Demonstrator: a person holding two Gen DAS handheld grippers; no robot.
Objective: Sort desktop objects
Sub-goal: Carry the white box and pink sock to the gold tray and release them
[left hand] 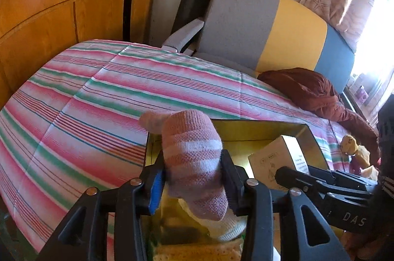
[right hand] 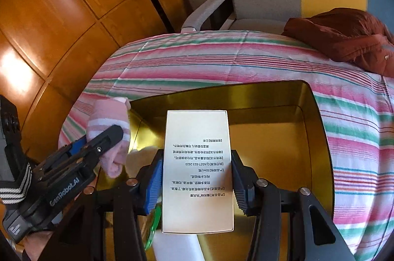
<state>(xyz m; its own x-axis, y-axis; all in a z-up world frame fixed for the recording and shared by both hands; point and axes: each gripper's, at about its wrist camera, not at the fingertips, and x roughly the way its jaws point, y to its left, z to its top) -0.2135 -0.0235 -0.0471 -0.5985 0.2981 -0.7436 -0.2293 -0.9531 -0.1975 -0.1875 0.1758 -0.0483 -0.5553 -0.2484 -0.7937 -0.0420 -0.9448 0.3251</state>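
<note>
A pink-and-white striped sock (left hand: 194, 157) stands upright between the fingers of my left gripper (left hand: 194, 182), over the left end of a gold tin (left hand: 258, 128). The sock keeps its full width between the pads, not pinched, so the jaws stand open around it. From the right wrist, the left gripper (right hand: 103, 140) and the sock (right hand: 108, 120) hang at the tin's left wall. My right gripper (right hand: 197, 187) is shut on a white printed box (right hand: 198, 162) above the gold tin (right hand: 315, 137). The box (left hand: 273, 157) also shows from the left.
The tin lies on a pink and green striped bedspread (right hand: 221, 59). A cream sock (left hand: 229, 229) and a green wrapper (right hand: 155, 224) lie in it. A brown jacket (right hand: 344, 39) and a yellow plush toy (left hand: 349, 142) lie to the right. A grey chair (left hand: 238, 22) and wooden wardrobe (left hand: 49, 2) stand behind.
</note>
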